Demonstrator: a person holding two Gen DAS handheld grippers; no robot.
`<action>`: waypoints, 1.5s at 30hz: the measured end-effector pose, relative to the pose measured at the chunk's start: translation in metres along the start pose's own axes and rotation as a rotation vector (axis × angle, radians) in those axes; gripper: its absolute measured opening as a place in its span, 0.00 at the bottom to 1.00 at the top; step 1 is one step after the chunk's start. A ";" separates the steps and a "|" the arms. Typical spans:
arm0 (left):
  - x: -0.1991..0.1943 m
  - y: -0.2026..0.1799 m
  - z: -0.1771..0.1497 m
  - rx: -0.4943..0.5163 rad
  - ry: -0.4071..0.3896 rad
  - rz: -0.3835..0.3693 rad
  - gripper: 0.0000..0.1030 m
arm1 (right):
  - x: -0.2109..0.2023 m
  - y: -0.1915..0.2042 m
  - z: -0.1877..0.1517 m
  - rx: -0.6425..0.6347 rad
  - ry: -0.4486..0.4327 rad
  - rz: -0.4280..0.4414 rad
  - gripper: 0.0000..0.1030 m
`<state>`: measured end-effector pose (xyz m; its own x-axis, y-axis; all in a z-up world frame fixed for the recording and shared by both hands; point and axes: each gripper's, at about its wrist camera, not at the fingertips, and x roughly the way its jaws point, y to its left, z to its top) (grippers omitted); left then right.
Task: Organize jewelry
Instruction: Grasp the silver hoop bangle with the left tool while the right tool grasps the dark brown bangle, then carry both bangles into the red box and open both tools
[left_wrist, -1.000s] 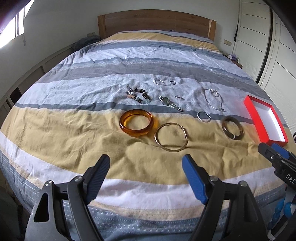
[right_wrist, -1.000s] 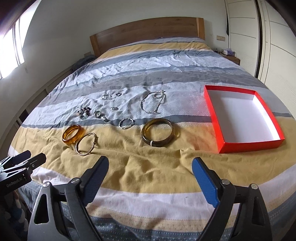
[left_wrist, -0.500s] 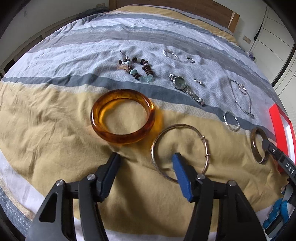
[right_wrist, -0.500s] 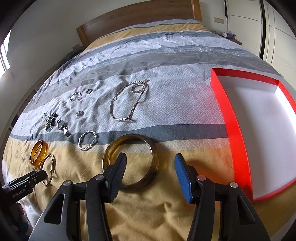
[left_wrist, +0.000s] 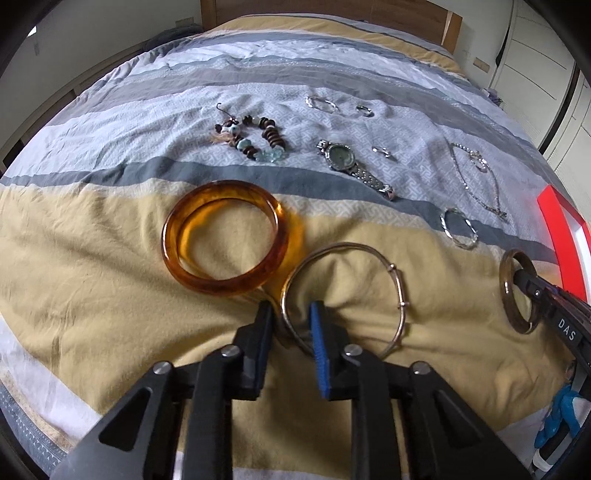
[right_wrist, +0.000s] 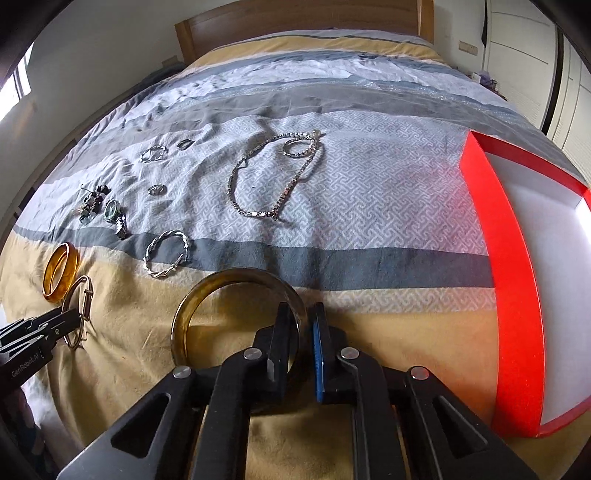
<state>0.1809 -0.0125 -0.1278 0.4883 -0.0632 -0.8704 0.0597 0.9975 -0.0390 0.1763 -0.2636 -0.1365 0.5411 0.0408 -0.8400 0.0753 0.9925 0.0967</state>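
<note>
My left gripper (left_wrist: 290, 319) is shut on the near-left rim of a thin gold wire bangle (left_wrist: 397, 273) lying on the bedspread; it also shows in the right wrist view (right_wrist: 77, 314). My right gripper (right_wrist: 304, 325) is shut on the right rim of a dark olive bangle (right_wrist: 207, 291), seen from the left wrist as well (left_wrist: 506, 291). An amber bangle (left_wrist: 221, 284) lies just left of the gold one. The red box with a white inside (right_wrist: 517, 295) lies to the right.
Farther back on the striped bedspread (right_wrist: 369, 122) lie a beaded bracelet (left_wrist: 255, 138), a wristwatch (left_wrist: 345, 158), a twisted silver bracelet (right_wrist: 166, 254), a silver chain necklace (right_wrist: 273, 177) and several small rings. A wooden headboard (right_wrist: 295, 22) stands at the far end.
Both grippers moved down and forward to the bed and closed: the left onto the gold wire bangle, the right onto the dark olive bangle.
</note>
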 end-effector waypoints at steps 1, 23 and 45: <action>-0.002 0.000 0.000 0.000 -0.001 0.003 0.10 | -0.004 0.001 -0.002 -0.003 0.002 0.004 0.10; -0.119 -0.086 0.002 0.205 -0.165 -0.120 0.04 | -0.150 -0.043 -0.022 0.090 -0.207 -0.014 0.09; -0.033 -0.351 0.014 0.498 -0.040 -0.345 0.04 | -0.102 -0.249 -0.012 0.122 -0.080 -0.304 0.09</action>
<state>0.1559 -0.3605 -0.0785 0.3998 -0.3912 -0.8289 0.6159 0.7844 -0.0731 0.0923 -0.5139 -0.0816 0.5419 -0.2690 -0.7962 0.3406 0.9364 -0.0846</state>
